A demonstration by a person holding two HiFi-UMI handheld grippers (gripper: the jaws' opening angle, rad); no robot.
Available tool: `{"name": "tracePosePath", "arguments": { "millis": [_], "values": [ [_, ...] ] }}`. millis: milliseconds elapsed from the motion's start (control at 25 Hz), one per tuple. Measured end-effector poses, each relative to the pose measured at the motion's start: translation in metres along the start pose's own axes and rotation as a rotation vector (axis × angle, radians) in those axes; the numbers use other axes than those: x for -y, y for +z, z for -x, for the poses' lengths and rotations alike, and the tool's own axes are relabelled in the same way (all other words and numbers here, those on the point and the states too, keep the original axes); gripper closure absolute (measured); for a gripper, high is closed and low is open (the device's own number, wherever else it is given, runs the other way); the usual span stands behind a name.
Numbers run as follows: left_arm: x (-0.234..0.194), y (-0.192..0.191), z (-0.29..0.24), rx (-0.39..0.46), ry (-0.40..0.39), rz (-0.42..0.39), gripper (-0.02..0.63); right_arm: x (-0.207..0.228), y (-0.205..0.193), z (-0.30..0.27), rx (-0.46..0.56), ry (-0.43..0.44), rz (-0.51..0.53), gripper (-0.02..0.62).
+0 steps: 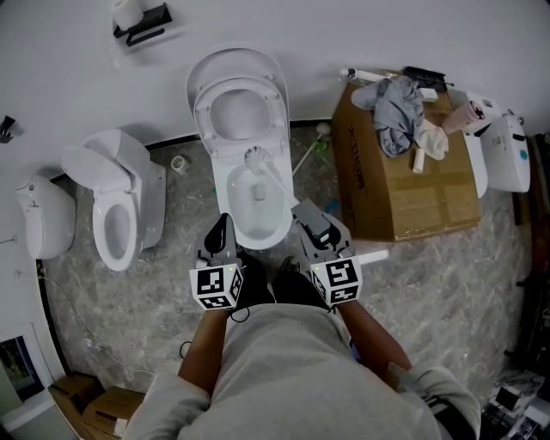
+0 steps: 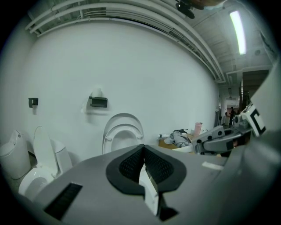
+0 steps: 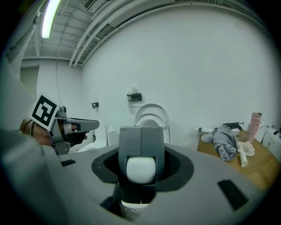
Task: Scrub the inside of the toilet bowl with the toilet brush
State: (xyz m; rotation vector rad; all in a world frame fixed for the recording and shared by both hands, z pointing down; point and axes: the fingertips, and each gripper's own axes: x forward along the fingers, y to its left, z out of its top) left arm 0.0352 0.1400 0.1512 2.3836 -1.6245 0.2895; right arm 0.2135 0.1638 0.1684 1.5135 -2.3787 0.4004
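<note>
The white toilet (image 1: 277, 225) stands in the middle with its lid and seat (image 1: 237, 86) raised against the wall. The brush's bristle head (image 1: 254, 157) sits at the back rim of the bowl, and its thin white handle (image 1: 279, 180) slants down-right to my right gripper (image 1: 302, 210). That gripper is shut on the handle; in the right gripper view the handle's rounded white end (image 3: 140, 169) is clamped between the grey fingers (image 3: 151, 140). My left gripper (image 1: 220, 230) hovers by the bowl's front left rim, shut with nothing in it (image 2: 143, 151).
A second toilet (image 1: 116, 202) and a white unit (image 1: 41, 216) stand to the left. To the right a cardboard box (image 1: 404, 185) carries a grey cloth (image 1: 398, 112) and bottles. A paper holder (image 1: 142, 21) hangs on the wall. The person's shoes (image 1: 275, 288) are before the bowl.
</note>
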Motion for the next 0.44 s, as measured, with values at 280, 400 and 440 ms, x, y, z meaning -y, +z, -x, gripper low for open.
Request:
{"name": "tracePosePath", "arguments": {
  "millis": [280,400,440],
  "values": [
    [0.010,0.004,-0.007,0.005,-0.019,-0.010,0.597,0.007,0.001,0.001,0.000,-0.006,0.004,0.428],
    [0.013,0.004,-0.007,0.005,-0.023,-0.009,0.597,0.009,0.001,0.002,-0.001,-0.009,0.005,0.428],
    [0.014,0.003,-0.007,0.005,-0.024,-0.008,0.597,0.009,0.001,0.002,0.000,-0.009,0.005,0.428]
  ]
}}
